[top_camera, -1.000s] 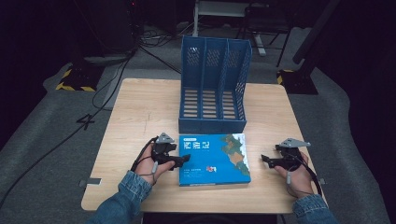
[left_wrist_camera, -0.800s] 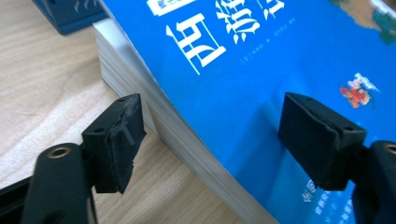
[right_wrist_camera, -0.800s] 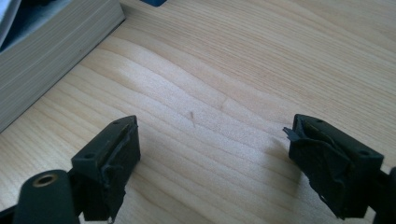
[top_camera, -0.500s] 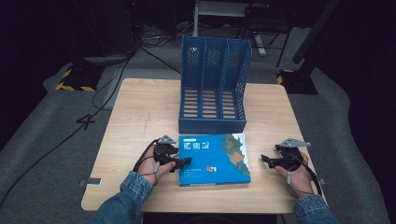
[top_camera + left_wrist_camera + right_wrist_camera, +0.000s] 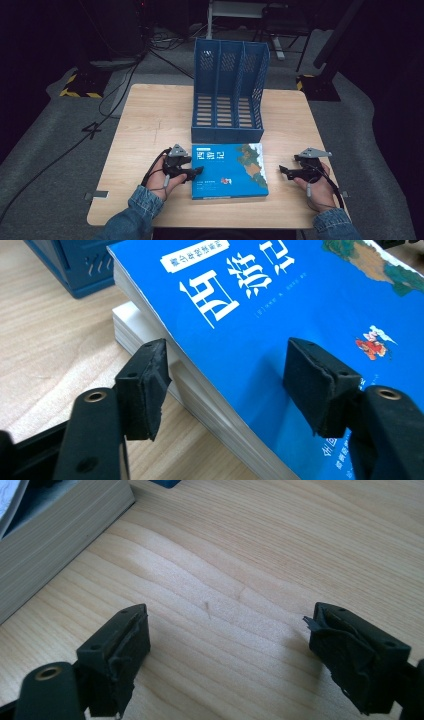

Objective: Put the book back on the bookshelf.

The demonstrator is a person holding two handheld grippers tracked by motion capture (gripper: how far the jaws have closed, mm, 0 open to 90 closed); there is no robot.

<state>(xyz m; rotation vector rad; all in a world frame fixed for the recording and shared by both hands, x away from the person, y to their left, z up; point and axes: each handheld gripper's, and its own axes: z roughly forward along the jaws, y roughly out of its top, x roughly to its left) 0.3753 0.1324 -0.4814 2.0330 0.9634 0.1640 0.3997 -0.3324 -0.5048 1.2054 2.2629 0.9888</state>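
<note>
A thick blue book [image 5: 230,170] with white title lettering lies flat on the wooden table [image 5: 150,125], near the front. My left gripper [image 5: 197,172] is at the book's left edge. In the left gripper view the jaws of the left gripper [image 5: 227,365] have just been closing. One pad [image 5: 145,385] lies against the side of the white page block, the other pad [image 5: 320,385] on the blue cover [image 5: 280,300]. My right gripper [image 5: 284,171] rests on the table to the right of the book, apart from it. In its own view the right gripper [image 5: 227,625] is open over bare wood, with the book's page edge [image 5: 50,540] at the upper left.
A blue three-slot file rack [image 5: 227,95] stands upright just behind the book, and its base corner [image 5: 65,265] is close to the book's far edge. Cables and dark equipment lie on the floor beyond the table. Bare wood lies left and right of the rack.
The left gripper's jaws have narrowed onto the book's left edge. Both hands, the book and the right gripper stay where they were.
</note>
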